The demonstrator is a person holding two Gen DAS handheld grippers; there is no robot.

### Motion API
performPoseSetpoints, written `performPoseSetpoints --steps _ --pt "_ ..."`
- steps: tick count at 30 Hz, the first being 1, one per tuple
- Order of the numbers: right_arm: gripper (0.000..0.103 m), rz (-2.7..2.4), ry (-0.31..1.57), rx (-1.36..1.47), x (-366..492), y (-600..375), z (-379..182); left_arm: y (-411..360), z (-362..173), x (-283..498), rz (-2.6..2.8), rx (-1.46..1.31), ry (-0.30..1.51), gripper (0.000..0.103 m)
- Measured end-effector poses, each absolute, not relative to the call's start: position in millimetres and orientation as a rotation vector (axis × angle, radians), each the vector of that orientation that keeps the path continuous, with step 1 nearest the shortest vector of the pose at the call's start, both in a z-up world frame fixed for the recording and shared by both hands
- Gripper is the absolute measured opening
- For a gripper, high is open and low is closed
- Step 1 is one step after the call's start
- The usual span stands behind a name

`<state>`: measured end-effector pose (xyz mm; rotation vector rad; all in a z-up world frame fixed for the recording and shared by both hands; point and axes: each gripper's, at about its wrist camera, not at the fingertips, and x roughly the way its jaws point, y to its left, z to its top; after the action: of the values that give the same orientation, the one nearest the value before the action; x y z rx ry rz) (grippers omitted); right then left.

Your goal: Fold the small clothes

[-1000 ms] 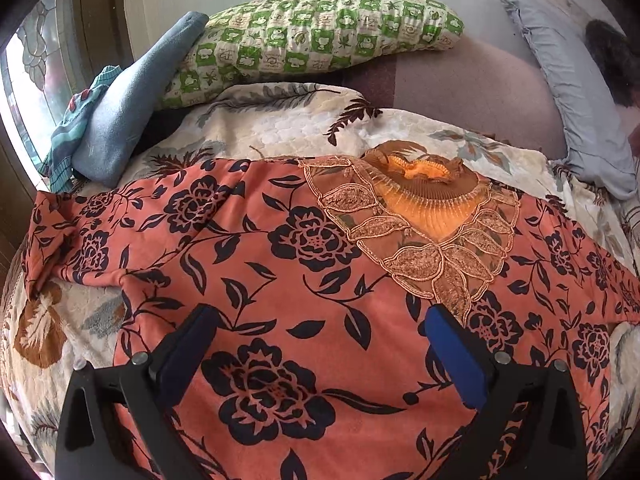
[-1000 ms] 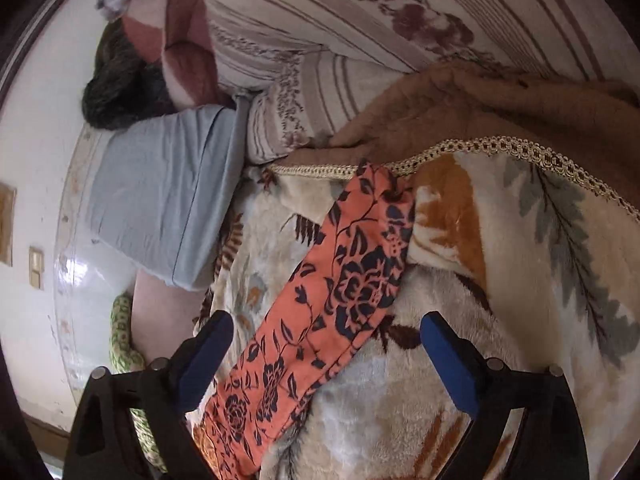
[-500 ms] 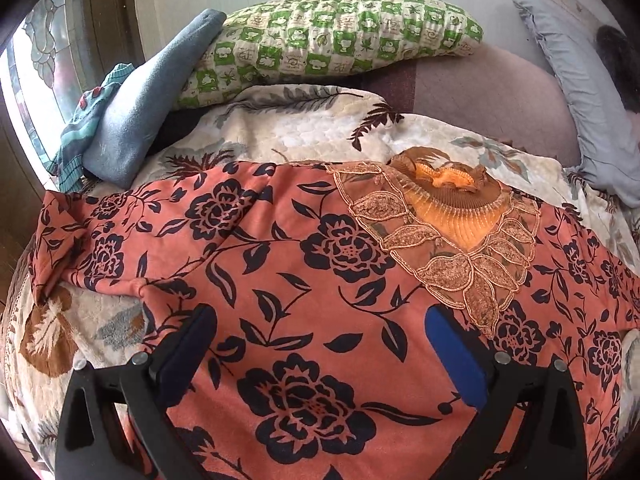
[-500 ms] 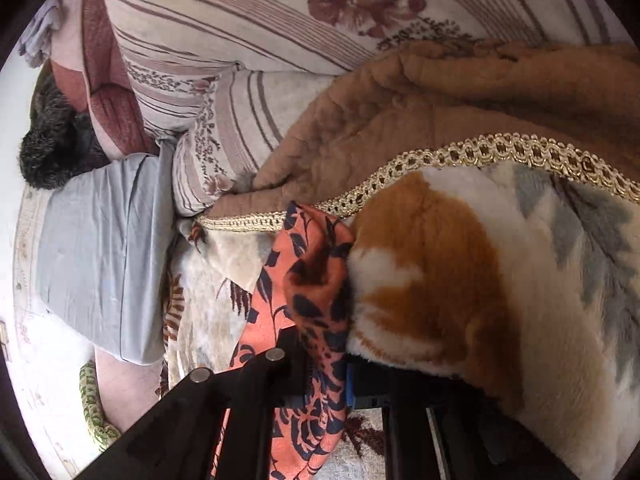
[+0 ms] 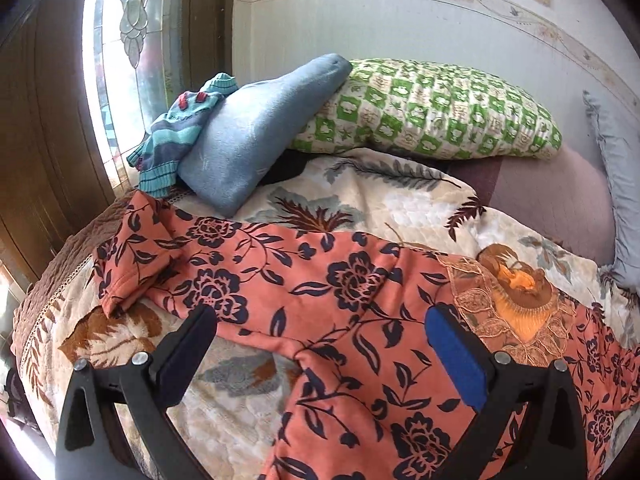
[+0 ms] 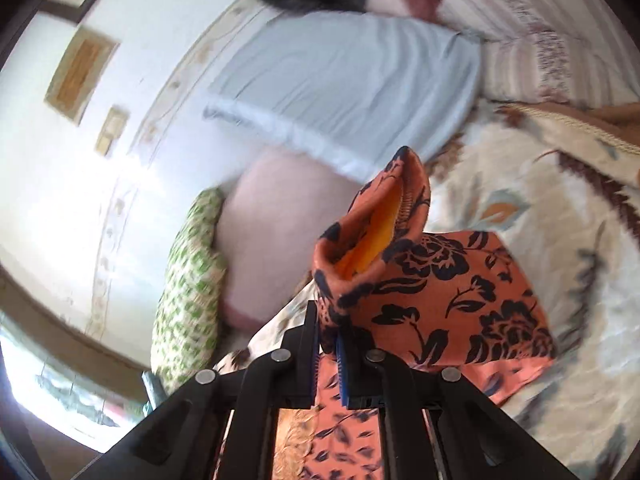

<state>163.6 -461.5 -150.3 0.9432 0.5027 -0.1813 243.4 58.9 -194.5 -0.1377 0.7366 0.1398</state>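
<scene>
Your right gripper (image 6: 328, 356) is clenching the floral top's (image 5: 360, 304) sleeve (image 6: 384, 240), lifted off the bed (image 6: 568, 208); your left gripper (image 5: 320, 344) is hovering, jaws released.

Coral-orange knit garment (image 5: 340, 292): navy flower-and-leaf print; tan lace yoke, bright orange lining (image 6: 372, 240).
Plush bed blanket (image 5: 400, 204) beneath the garment: cream with brown and grey-blue leaves.
Checked pillow (image 5: 432, 108) behind the garment: green-and-white squares.
Folded fleece (image 5: 256, 136) left of that pillow: plain light blue.
Striped knit (image 5: 176, 136) beside the fleece: turquoise and navy bands, red spots.
</scene>
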Motion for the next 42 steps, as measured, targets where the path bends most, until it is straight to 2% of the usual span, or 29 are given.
performPoseSetpoints --steps 6,12,17,18,19,20,23,29,36,38,40,42 --pt "0.008 0.104 0.680 0.917 243 -283 -183 105 -198 248 0.214 -0.185 0.739 0.103" --pt "0.015 0.265 0.971 0.961 293 -159 -252 135 -201 252 0.274 -0.244 0.740 0.103" --pt "0.043 0.448 1.019 0.954 295 -120 -264 139 -201 254 0.272 -0.249 0.747 0.103" --pt "0.052 0.471 1.001 0.922 292 -117 -256 140 -202 255 0.272 -0.252 0.751 0.103" --pt "0.072 0.476 0.979 0.892 289 -119 -247 139 -202 255 0.272 -0.255 0.755 0.103" --pt "0.075 0.468 0.943 0.874 285 -127 -239 139 -203 255 0.272 -0.257 0.756 0.103" --pt "0.075 0.420 0.891 0.813 283 -151 -216 135 -203 256 0.253 -0.258 0.755 0.103" --pt "0.075 0.151 0.842 0.747 240 -249 -219 95 -207 260 0.088 -0.177 0.757 0.103" --pt "0.074 -0.098 0.695 0.973 150 -404 -244 26 -234 281 -0.175 -0.122 0.861 0.102" --pt "0.074 -0.104 0.662 1.012 131 -430 -249 8 -246 293 -0.224 -0.129 0.899 0.096" --pt "0.074 -0.099 0.654 1.015 124 -444 -253 -6 -257 301 -0.229 -0.105 0.930 0.074" --pt "0.072 -0.059 0.656 1.026 127 -448 -263 -17 -268 306 -0.248 -0.089 0.969 0.061"
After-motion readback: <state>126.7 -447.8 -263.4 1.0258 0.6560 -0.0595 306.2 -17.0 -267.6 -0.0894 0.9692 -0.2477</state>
